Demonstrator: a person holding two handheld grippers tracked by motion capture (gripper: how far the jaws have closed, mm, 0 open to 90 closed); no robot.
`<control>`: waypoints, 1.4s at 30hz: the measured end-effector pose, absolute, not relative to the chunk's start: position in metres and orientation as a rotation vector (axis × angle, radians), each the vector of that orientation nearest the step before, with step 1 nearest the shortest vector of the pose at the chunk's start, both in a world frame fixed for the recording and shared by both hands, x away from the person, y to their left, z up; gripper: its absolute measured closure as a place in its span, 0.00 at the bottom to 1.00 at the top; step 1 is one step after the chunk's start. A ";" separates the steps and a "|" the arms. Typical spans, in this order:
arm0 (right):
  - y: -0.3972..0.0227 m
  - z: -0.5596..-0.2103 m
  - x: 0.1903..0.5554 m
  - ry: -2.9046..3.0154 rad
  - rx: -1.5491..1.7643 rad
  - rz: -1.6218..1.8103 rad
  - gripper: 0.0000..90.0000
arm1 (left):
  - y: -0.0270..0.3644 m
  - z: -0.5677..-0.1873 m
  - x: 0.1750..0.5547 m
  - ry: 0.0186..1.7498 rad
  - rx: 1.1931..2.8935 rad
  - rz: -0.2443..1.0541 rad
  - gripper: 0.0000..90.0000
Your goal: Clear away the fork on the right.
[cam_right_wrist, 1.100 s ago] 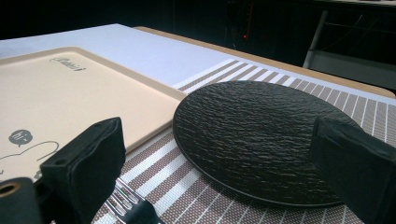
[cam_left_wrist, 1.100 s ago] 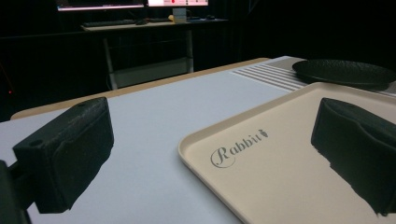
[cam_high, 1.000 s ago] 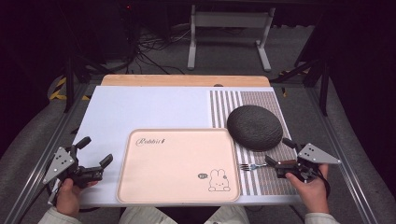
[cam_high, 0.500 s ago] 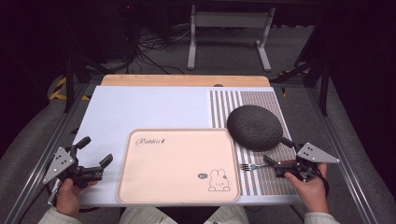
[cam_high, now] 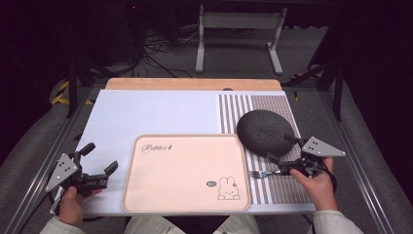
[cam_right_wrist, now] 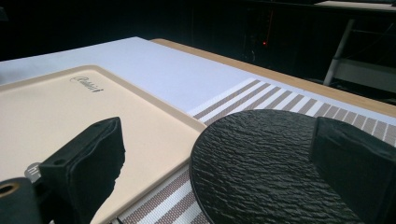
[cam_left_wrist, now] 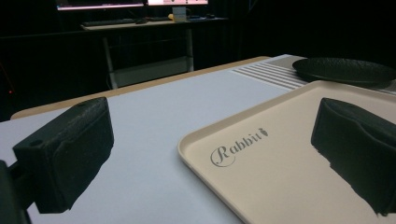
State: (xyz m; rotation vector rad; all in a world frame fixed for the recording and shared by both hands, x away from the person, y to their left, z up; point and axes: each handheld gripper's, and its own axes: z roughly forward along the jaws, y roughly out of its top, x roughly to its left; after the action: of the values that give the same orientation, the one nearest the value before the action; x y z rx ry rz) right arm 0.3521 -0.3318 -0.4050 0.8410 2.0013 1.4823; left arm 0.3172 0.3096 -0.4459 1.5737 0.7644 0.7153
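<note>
The person sits at the near edge of the table (cam_high: 146, 112) with a gripper in each hand. The right gripper (cam_high: 280, 162) hovers low over the striped mat (cam_high: 272, 105), near the table's right-hand corner on the person's side. Its jaws stand wide apart and hold nothing. A fork (cam_high: 263, 173) lies flat on the mat just in front of those jaws, tines pointing toward the tray, its handle end reaching up to the gripper; whether a jaw touches it I cannot tell. The right hand (cam_high: 319, 183) wraps the gripper's body from behind.

Just beyond the fork and the gripper sits a dark, rough-textured plate (cam_high: 265, 131), resting on the mat. From the right gripper view the plate (cam_right_wrist: 266, 172) lies between the two open jaws but farther off, not touched by them.

The pale pink tray (cam_high: 185, 170) lies in the middle of the table, its right edge just beside the fork's tines. It carries a small rabbit drawing in its near right corner and cursive lettering at its far left.

The left gripper (cam_high: 100, 163) is off to the tray's left, well apart from the fork, jaws spread wide with nothing in them. In its own view the tray's corner (cam_left_wrist: 280, 154) sits between the jaws.
</note>
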 end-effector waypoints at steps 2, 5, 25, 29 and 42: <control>-0.330 -0.403 0.355 2.019 0.845 1.475 0.05 | 0.310 -0.446 0.317 0.764 1.574 0.715 0.00; -0.326 -0.398 0.360 2.052 0.839 1.452 0.04 | 0.309 -0.446 0.317 0.764 1.575 0.710 0.00; -0.319 -0.365 0.375 2.591 0.633 0.837 0.17 | 0.308 -0.447 0.318 0.766 1.577 0.712 0.00; -0.318 -0.364 0.377 2.652 0.585 0.713 0.18 | 0.308 -0.447 0.318 0.765 1.576 0.712 0.00; -0.315 -0.369 0.381 2.830 0.482 0.473 0.20 | 0.309 -0.446 0.317 0.764 1.576 0.712 0.00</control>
State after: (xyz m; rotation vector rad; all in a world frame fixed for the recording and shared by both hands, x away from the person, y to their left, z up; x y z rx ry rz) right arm 0.3815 -0.3153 -0.3685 0.4820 2.8299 0.4732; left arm 0.3175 0.3085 -0.4464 1.5764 0.7641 0.7115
